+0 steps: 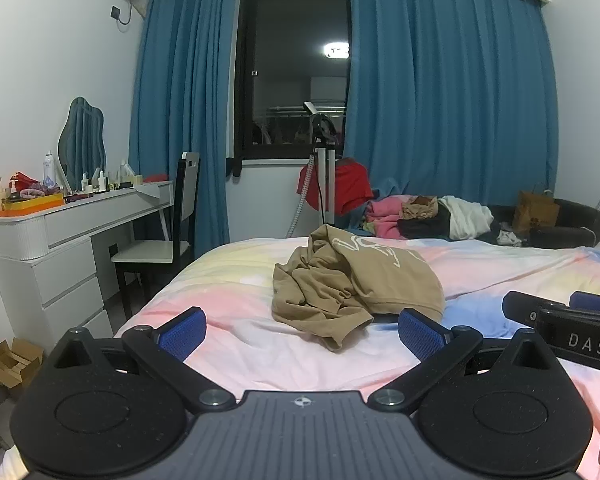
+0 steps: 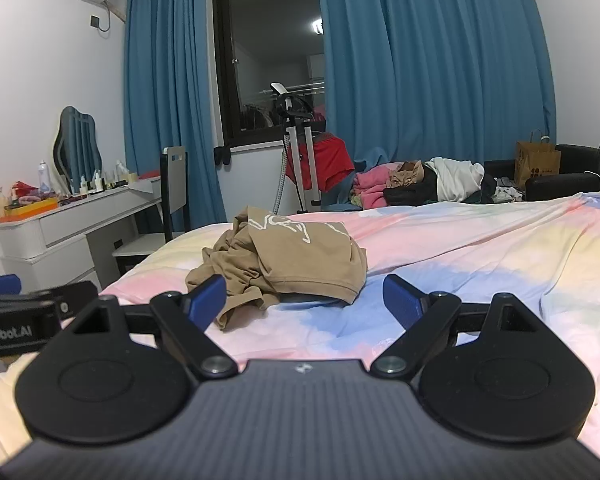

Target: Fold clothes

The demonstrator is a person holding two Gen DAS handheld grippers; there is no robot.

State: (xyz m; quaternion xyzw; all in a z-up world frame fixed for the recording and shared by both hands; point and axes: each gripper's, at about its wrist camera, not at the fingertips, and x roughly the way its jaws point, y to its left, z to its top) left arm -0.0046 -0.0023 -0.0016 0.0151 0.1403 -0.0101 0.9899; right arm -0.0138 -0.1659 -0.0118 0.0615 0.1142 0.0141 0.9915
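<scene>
I have both tools held just above the near edge of the bed (image 1: 500,272), side by side. My left gripper (image 1: 302,332) has its blue pads spread wide with nothing between them, and my right gripper (image 2: 305,300) is spread just as wide and equally empty. Neither touches cloth yet.

The thing to fold is a tan T-shirt (image 1: 352,284) with a white printed design, lying crumpled in a heap on the pastel duvet, near the foot end and just ahead of both tools. In the right wrist view the tan T-shirt (image 2: 284,256) shows a hemmed edge facing me and a loose, twisted flap hanging toward my left pad.

My judgement of the risks:
- The heap is bunched in several layers, so a pinch at the nearest flap could catch two layers at once and lift a knot instead of one edge.
- The duvet is soft and wrinkled beneath it; closing low could trap bedding with the shirt and drag the cover.
- I cannot tell which fold is a sleeve and which is the hem on the left side; the fisheye smears that area, so I may grab mismatched corners and spread it crooked.
- The two tools sit close together, and reaching for the same flap could knock them against each other.
</scene>
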